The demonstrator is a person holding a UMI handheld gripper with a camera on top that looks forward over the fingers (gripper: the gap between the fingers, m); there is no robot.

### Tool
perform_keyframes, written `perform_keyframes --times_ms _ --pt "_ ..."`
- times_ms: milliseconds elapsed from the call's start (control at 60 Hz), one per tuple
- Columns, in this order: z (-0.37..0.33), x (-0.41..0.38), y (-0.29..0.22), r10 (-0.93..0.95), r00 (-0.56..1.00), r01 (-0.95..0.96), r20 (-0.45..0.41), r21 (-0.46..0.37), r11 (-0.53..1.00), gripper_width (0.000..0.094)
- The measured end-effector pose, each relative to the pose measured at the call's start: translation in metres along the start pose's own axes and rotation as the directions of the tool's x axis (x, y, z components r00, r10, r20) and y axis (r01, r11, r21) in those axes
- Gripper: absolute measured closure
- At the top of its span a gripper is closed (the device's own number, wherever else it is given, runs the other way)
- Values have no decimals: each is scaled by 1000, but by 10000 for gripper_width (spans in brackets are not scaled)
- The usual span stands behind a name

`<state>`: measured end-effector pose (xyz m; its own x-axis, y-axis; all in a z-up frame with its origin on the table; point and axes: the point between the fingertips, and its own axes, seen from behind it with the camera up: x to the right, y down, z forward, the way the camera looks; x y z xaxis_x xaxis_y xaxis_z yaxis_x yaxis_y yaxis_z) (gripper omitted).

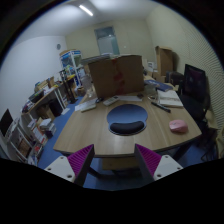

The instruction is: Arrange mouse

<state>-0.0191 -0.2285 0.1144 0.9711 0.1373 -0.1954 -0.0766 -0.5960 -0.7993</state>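
Note:
A pink mouse lies near the right end of the wooden desk, to the right of a dark blue round mouse pad. My gripper is held back from the desk's near edge, well short of both. Its two fingers, with magenta pads, stand wide apart with nothing between them. The mouse is beyond the right finger and to its right.
An open cardboard box stands at the back of the desk. Papers and books lie at the right rear. A black chair is at the right. Cluttered shelves line the left wall.

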Motion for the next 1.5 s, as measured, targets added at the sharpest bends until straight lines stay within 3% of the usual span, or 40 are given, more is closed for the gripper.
perform_keyframes --times_ms 250,500,650,750,783,1033,1167,1250,1500 --pt "1 88 9 14 994 -16 -105 -17 1000 108" --pt "27 263 3 5 974 -10 -228 -23 1000 107" --pt "77 330 -4 -43 976 36 -213 -36 999 105" --pt "108 345 2 -69 987 60 -148 -64 996 88" --pt "116 346 -8 -87 988 85 -131 -23 996 83" --pt "170 345 -42 -164 984 165 -74 6 986 85" --pt "190 347 -59 -153 984 156 -88 22 988 111" --pt "195 355 -63 -122 984 127 -134 30 991 432" --pt "187 359 -74 42 984 -42 -175 2 999 590"
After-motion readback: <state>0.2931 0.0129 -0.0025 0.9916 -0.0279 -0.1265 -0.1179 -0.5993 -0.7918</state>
